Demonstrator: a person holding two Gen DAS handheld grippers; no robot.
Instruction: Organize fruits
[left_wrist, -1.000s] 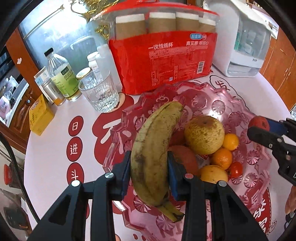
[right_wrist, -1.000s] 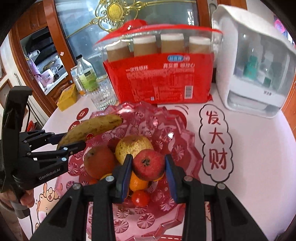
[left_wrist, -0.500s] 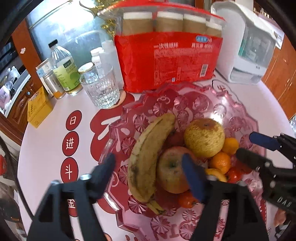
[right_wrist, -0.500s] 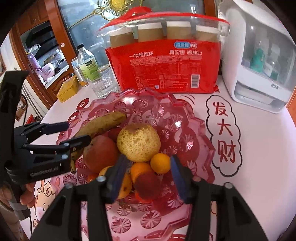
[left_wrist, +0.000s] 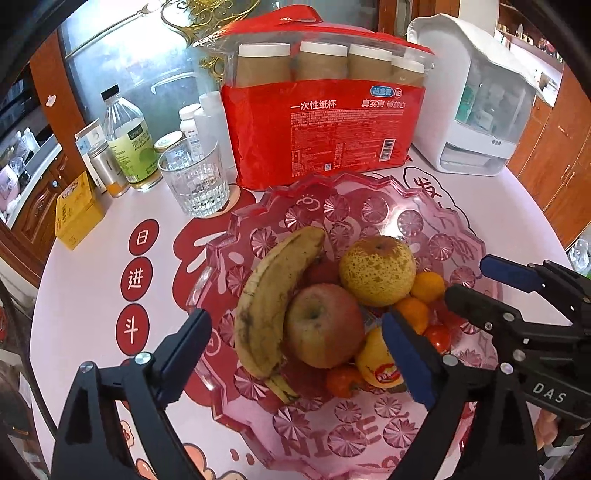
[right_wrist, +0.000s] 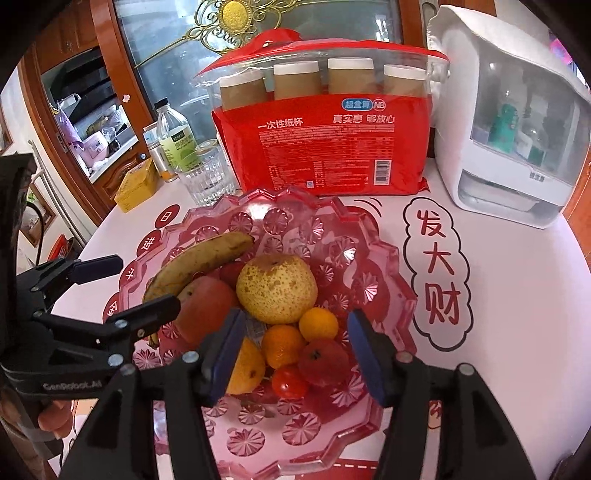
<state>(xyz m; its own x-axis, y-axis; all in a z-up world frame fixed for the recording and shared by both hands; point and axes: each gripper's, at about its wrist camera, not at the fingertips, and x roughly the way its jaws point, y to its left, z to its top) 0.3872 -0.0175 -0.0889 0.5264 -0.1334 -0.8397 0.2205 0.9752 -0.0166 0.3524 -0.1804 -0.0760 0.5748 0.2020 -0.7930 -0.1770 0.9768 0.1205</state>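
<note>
With both grippers' fingers spread and empty, we judged the soft, bruisable banana (left_wrist: 275, 295) best gripped mid-length.

lemon (left_wrist: 373, 363) half hidden, bowl (right_wrist: 388, 280) near rim cropped

My left gripper (left_wrist: 295, 354) hangs with its jaws spread wide over a pink glass bowl (left_wrist: 369, 206) where a spotted banana (left_wrist: 273, 302) leans against a red apple (left_wrist: 323, 325) beside a speckled pear (left_wrist: 376, 271), while my right gripper (left_wrist: 476, 284) reaches in, jaws apart.
</note>
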